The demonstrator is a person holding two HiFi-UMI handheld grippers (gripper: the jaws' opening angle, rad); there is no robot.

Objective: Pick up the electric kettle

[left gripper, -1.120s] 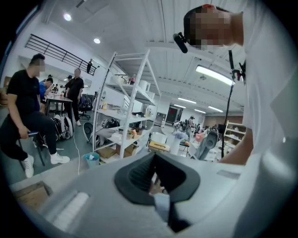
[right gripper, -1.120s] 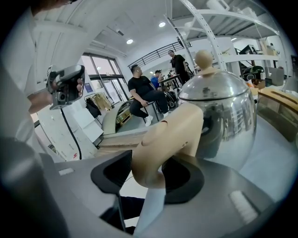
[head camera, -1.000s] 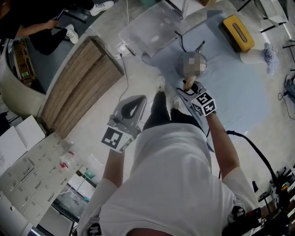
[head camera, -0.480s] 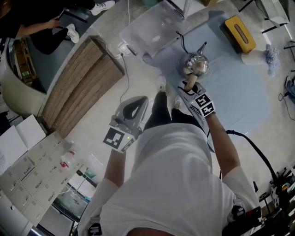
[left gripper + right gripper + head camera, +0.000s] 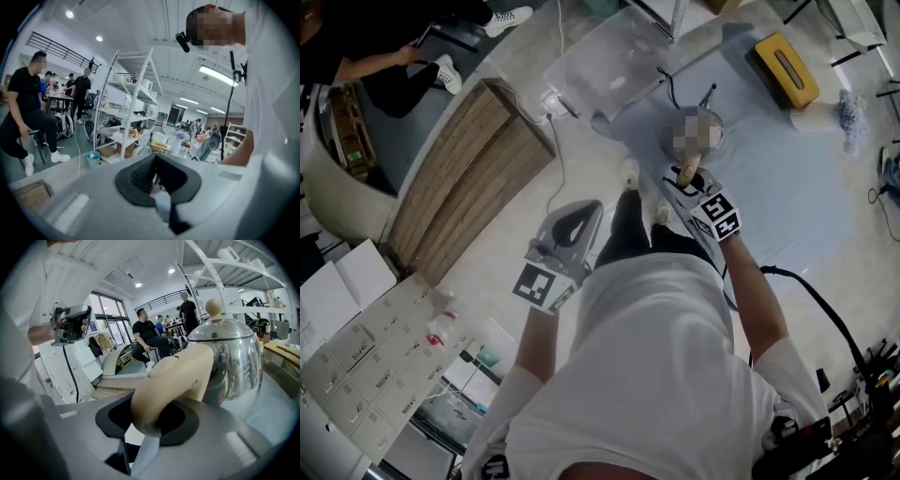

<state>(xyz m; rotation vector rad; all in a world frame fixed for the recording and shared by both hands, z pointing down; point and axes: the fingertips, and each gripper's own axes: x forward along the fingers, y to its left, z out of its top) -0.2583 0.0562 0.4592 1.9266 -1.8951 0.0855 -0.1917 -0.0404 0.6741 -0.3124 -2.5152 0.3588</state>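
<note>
On the pale blue surface (image 5: 787, 178) ahead of the person stands the kettle (image 5: 698, 131). The head view blots its body with a mosaic patch but shows a dark cord (image 5: 664, 82) running off behind it. The right gripper (image 5: 687, 184) reaches the kettle's near side there, though from above the hold is hard to read.

The right gripper view makes it plain. The beige handle (image 5: 173, 380) fills the gap between the 2 jaws, which have just been closing and now clamp it from both sides. Only that view shows the kettle's shiny steel wall and the round knob (image 5: 213, 307) on its lid, both upright.

The left gripper (image 5: 572, 223) is held out over the floor, left of the person's legs and well apart from the kettle. The left gripper view shows its jaws apart with nothing between them. Past them it shows only a white rack (image 5: 126, 108) and a seated person (image 5: 26, 112) far off, and the kettle is not in it at all.

Only the head view takes in the yellow box (image 5: 786, 67) at the surface's far edge, the clear bin (image 5: 605, 56) and the wooden bench (image 5: 464, 178).
</note>
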